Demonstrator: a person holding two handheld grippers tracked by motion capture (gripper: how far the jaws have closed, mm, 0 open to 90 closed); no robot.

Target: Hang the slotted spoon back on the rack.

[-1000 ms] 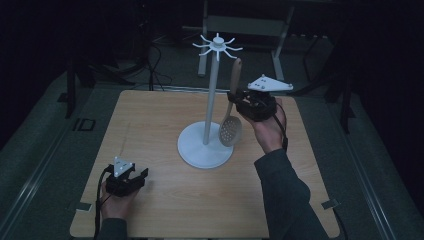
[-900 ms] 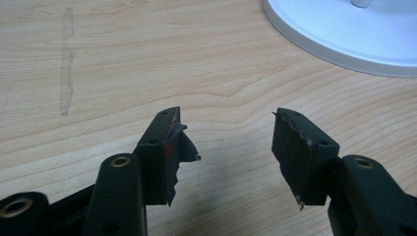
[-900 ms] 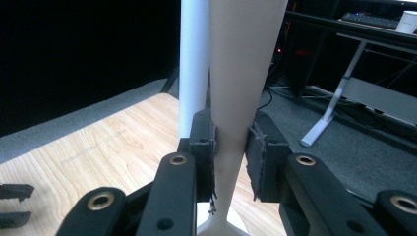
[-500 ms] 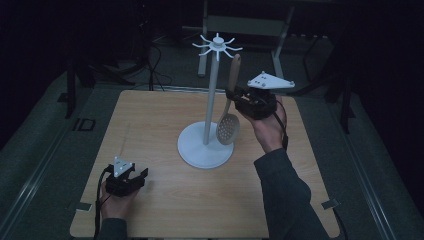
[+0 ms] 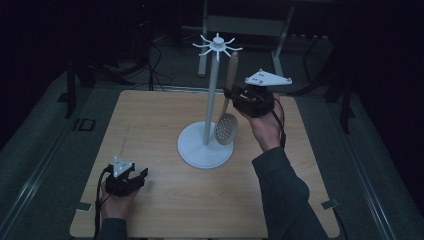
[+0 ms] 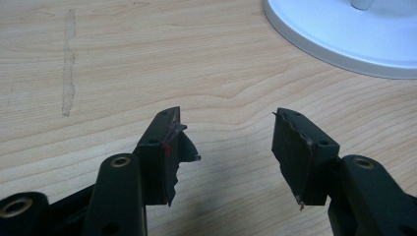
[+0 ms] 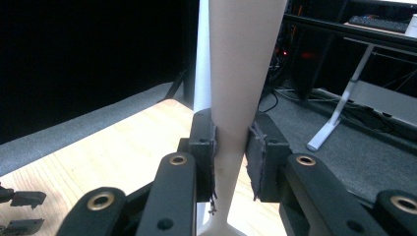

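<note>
The right gripper (image 5: 235, 95) is raised above the worktop (image 5: 150, 115) toward its far right part, fingers (image 7: 204, 147) clenched on the handle of a slotted spoon (image 5: 227, 117). The spoon hangs nearly upright (bowl down, handle up) just beside the pole of the white hook stand (image 5: 212, 100), whose round base sits at the worktop's middle. The left gripper (image 5: 142, 175) rests near the near left corner, its fingers (image 6: 162, 147) spread apart and grasping nothing.
</note>
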